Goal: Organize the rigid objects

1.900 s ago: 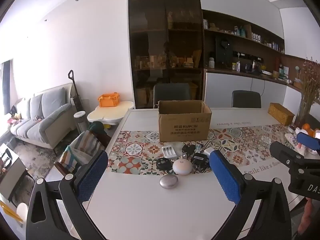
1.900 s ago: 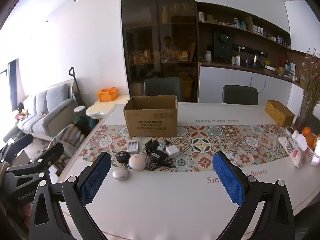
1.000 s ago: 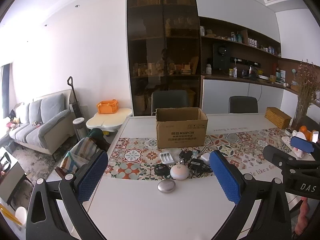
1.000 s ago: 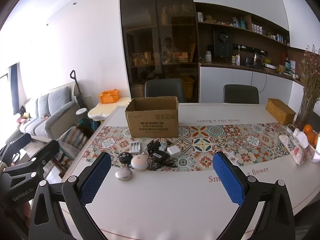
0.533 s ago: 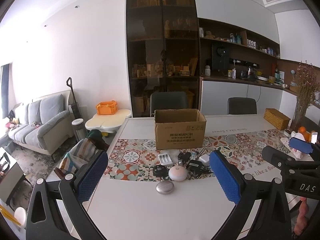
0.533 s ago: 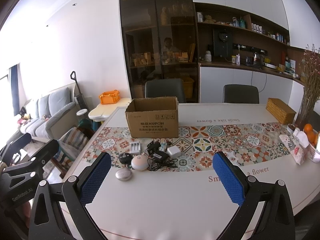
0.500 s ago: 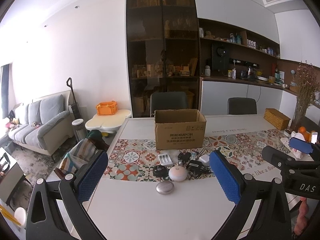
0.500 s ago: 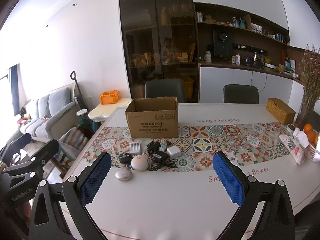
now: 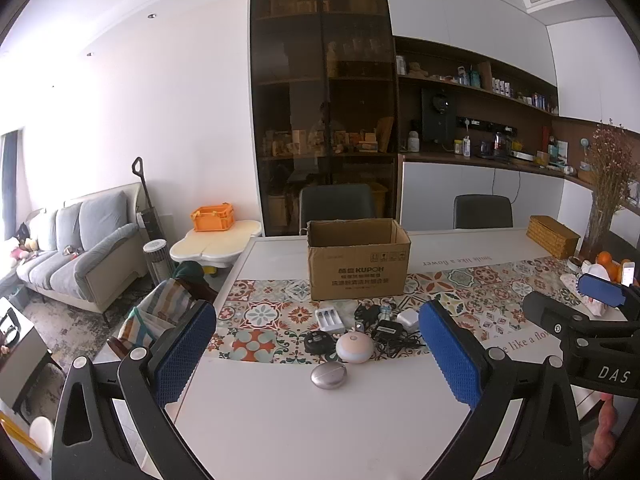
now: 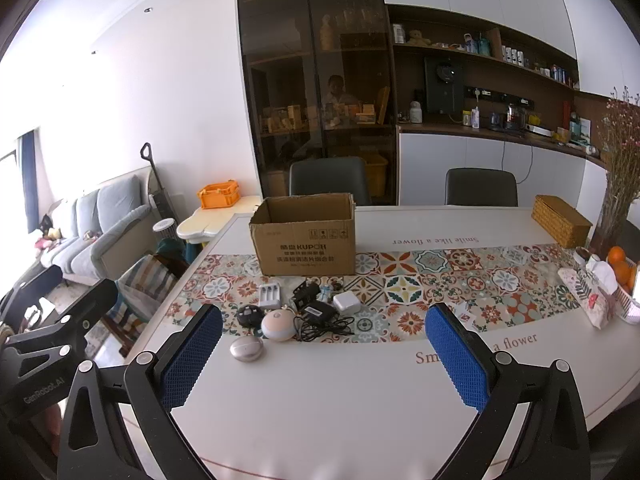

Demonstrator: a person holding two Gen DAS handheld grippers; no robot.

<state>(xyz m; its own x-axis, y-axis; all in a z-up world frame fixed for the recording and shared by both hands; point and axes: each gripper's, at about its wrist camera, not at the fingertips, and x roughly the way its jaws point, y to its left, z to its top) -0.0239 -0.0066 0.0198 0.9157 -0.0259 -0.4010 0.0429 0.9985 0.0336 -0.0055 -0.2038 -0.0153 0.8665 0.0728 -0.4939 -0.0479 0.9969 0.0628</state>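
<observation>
An open cardboard box [image 9: 358, 264] [image 10: 306, 240] stands on the white table [image 9: 280, 420] [image 10: 340, 400]. In front of it lie small items: a silver oval case [image 9: 329, 375] [image 10: 247, 349], a pinkish round device [image 9: 354, 349] [image 10: 278, 325], a black round item [image 9: 318, 339] [image 10: 249, 315], a white battery charger [image 9: 329, 319] [image 10: 269, 295], a black adapter with cable [image 9: 388, 330] [image 10: 318, 314] and a white charger cube [image 9: 408, 317] [image 10: 346, 303]. My left gripper [image 9: 320, 360] and right gripper [image 10: 322, 356] are open and empty, held back from the items.
A wicker box [image 9: 554, 236] [image 10: 562, 222], dried flowers [image 10: 618, 184], oranges [image 10: 618, 264] and a patterned pouch [image 10: 590, 296] are at the table's right end. Two chairs [image 10: 328, 180] stand behind the table. A sofa [image 9: 76, 248] and an orange crate [image 9: 212, 216] are at the left.
Both grippers have drawn back and risen slightly from the table; the items look a little smaller and farther. Nothing has been grasped.
</observation>
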